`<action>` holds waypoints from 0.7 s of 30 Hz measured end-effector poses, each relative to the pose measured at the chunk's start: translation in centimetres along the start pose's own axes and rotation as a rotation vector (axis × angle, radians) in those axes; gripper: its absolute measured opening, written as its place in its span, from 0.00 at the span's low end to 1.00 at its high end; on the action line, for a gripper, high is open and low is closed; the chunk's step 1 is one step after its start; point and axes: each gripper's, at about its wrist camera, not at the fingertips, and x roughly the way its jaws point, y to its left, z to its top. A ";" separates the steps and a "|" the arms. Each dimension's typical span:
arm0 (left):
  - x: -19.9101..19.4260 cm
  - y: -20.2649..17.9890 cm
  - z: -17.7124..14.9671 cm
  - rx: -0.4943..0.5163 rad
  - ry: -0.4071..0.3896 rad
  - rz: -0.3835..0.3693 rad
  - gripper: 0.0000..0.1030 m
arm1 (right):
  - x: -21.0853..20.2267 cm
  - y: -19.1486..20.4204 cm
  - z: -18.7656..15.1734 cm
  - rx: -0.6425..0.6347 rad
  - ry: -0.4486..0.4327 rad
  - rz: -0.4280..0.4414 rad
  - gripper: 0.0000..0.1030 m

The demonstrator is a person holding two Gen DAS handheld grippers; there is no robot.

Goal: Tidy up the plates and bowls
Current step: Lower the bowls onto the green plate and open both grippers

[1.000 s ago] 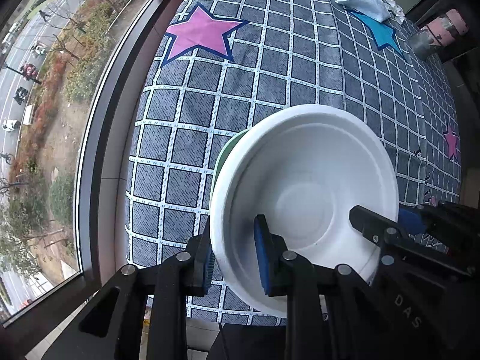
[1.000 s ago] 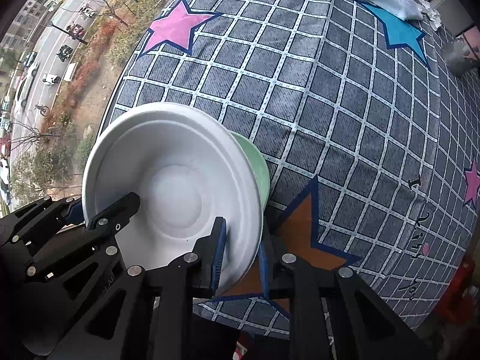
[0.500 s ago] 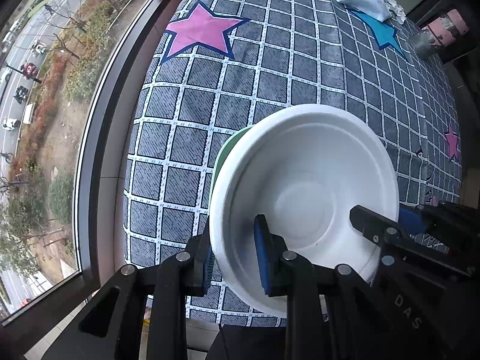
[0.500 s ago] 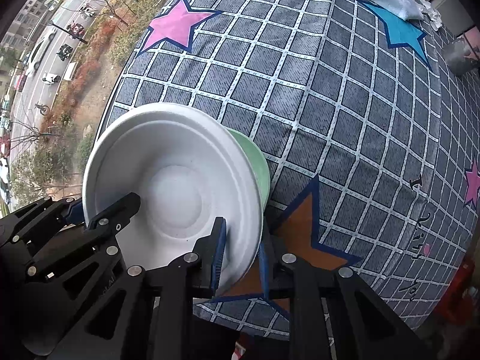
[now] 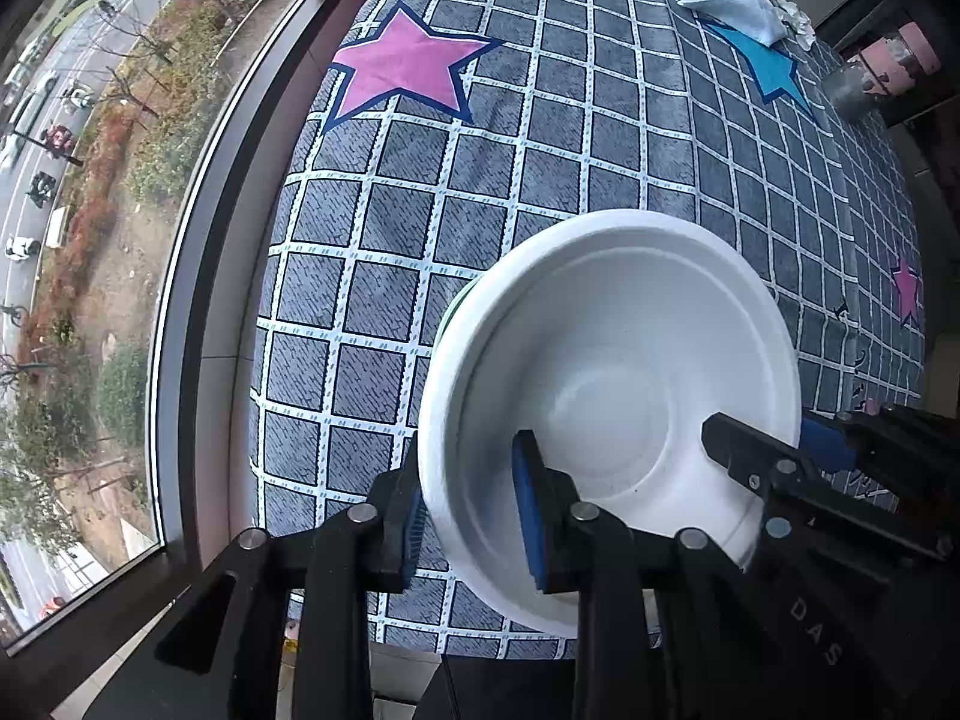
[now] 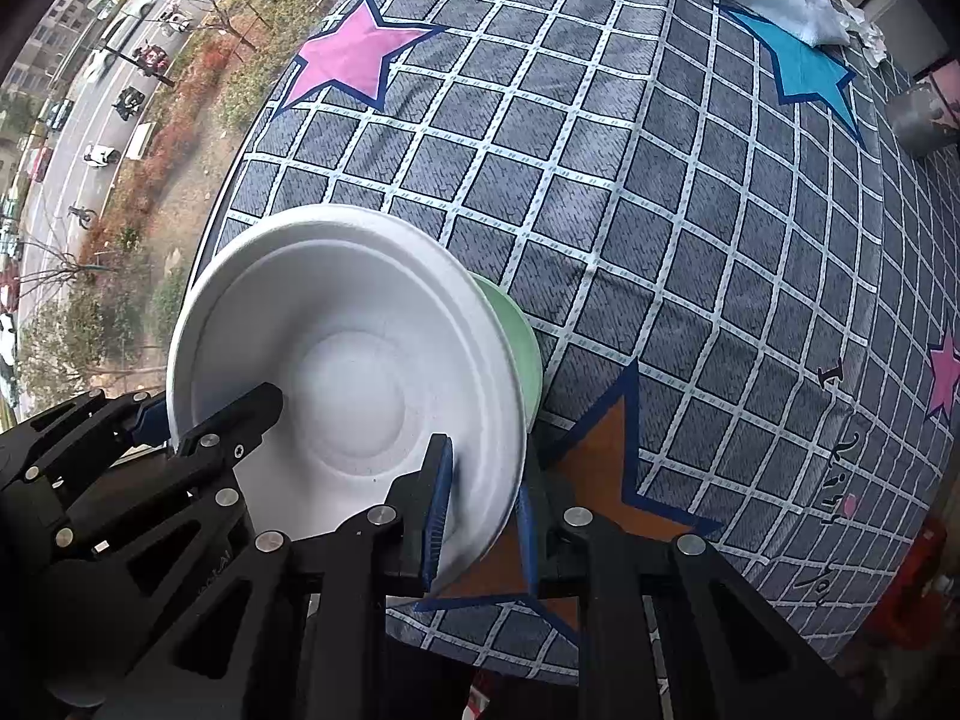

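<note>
A white bowl (image 5: 612,396) sits nested over a green bowl whose rim shows behind it (image 6: 521,341). Both are held up above the grey checked tablecloth (image 5: 540,150). My left gripper (image 5: 471,507) is shut on the bowl's left rim, one blue pad inside and one outside. My right gripper (image 6: 480,516) is shut on the opposite rim of the stack. Each gripper shows in the other's view, the right one in the left wrist view (image 5: 780,468) and the left one in the right wrist view (image 6: 198,426).
The cloth carries a pink star (image 5: 408,66), a blue star (image 6: 810,72) and an orange star (image 6: 612,480). A white rag (image 5: 732,3) and a cup lie at the far edge. A window (image 5: 90,180) borders the table's left side.
The view has crept slightly; the bowls stay gripped the same way by both grippers.
</note>
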 end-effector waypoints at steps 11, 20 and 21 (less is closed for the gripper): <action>0.1 -0.1 0.4 0.009 -0.005 0.001 0.36 | -0.3 0.1 0.9 -0.005 0.000 -0.003 0.23; -0.4 -0.8 -0.3 0.023 -0.018 0.010 0.55 | -0.9 -0.8 -0.1 0.011 -0.033 -0.026 0.23; -0.5 -1.0 -0.4 0.029 -0.021 0.015 0.64 | -1.1 -0.8 -0.2 0.008 -0.036 -0.028 0.24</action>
